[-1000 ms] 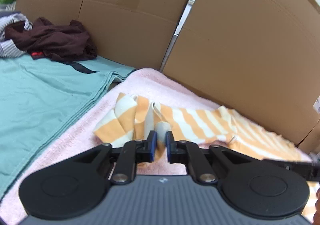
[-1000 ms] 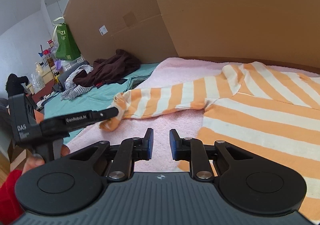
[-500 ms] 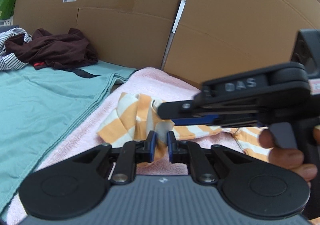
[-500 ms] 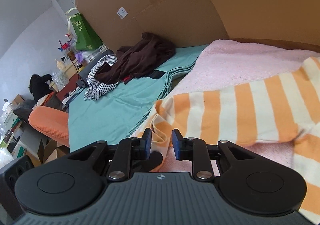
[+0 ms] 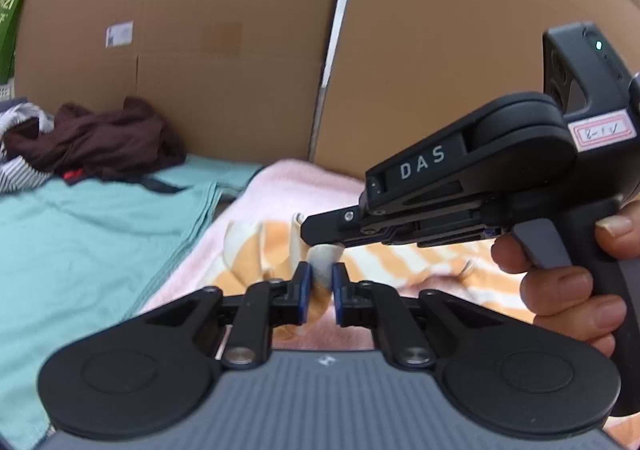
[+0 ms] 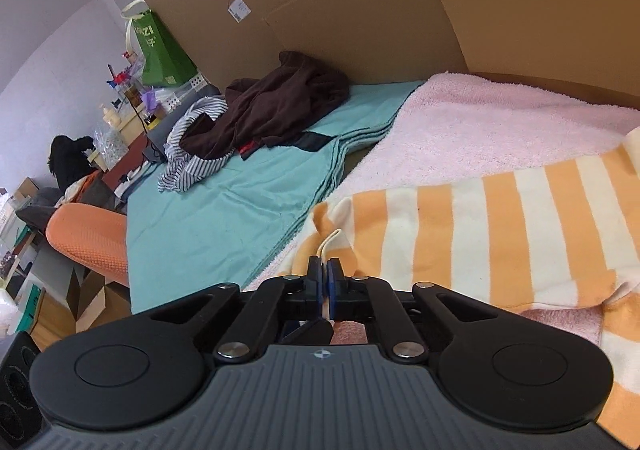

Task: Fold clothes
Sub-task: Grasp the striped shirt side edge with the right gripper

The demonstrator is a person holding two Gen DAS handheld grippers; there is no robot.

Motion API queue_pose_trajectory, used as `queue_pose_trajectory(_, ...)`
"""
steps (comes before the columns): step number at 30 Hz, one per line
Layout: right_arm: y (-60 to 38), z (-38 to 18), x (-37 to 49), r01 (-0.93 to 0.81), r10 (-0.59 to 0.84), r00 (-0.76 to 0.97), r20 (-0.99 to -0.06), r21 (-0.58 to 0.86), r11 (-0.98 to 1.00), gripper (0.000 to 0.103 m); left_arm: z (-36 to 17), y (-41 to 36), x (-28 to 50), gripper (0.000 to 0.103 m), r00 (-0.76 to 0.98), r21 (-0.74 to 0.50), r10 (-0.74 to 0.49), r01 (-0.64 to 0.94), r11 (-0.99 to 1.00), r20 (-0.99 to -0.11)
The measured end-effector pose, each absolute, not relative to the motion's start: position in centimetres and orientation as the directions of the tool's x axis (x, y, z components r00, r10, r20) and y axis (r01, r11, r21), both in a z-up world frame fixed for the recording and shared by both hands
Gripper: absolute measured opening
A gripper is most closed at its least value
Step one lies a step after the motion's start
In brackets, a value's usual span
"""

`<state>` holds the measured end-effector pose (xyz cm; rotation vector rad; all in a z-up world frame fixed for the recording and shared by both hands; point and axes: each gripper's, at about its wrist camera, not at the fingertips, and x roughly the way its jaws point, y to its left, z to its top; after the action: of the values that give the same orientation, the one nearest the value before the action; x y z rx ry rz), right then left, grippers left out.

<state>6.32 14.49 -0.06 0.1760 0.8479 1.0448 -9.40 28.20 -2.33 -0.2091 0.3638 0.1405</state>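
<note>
Both clamped, left gripper (image 5: 319, 282), right gripper (image 6: 324, 277), striped sleeve (image 6: 460, 234) pinched.

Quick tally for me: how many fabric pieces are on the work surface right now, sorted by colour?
Orange-and-cream striped garment: 1
Pink towel: 1
Teal cloth: 1
Dark brown garment: 1
Navy-and-white striped garment: 1
Total: 5

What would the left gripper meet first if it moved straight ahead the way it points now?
Probably the right gripper, whose tip sits just above and beyond the left gripper, both shut on the striped sleeve cuff; depth is unclear.
</note>
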Motion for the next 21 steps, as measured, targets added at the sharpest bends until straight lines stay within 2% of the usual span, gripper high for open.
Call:
queue_pose_trajectory(5, 12.4, 3.9, 6.6, -0.682, 0.879, 0.25, -0.405, 0.571, 0.457, 0.004, 1.1, 26.6, -11.3, 0.007, 0.957, -0.141, 0.008, -0.051, 0.989, -0.289)
queue_pose_trajectory(8, 11.2, 6.6, 6.5, -0.7, 0.901, 0.266, -0.341, 0.574, 0.424, 0.004, 1.6, 24.4, -12.2, 0.007, 0.955, -0.099, -0.099, 0.074, 0.992, -0.279)
queue_pose_trajectory(9, 10.9, 7.4, 6.4, -0.707, 0.905, 0.272, -0.326, 0.57, 0.418, 0.004, 1.4, 23.6, -12.1, 0.008, 0.951, -0.084, -0.122, 0.102, 0.991, -0.284)
queue_pose_trajectory(10, 10.7, 8.2, 6.2, -0.715, 0.909, 0.278, -0.312, 0.565, 0.412, 0.004, 1.2, 22.7, -11.8, 0.013, 0.949, -0.062, -0.127, 0.114, 0.992, -0.289)
queue_pose_trajectory(12, 10.4, 9.4, 5.9, -0.726, 0.91, 0.295, -0.293, 0.55, 0.412, 0.004, 0.5, 21.5, -10.6, 0.016, 0.949, -0.027, -0.097, 0.094, 0.995, -0.3)
queue_pose_trajectory(21, 8.5, 10.7, 5.0, -0.723, 0.91, 0.345, -0.232, 0.552, 0.415, 0.003, -1.7, 22.8, -3.1, 0.014, 0.906, -0.161, 0.052, -0.132, 0.978, -0.421)
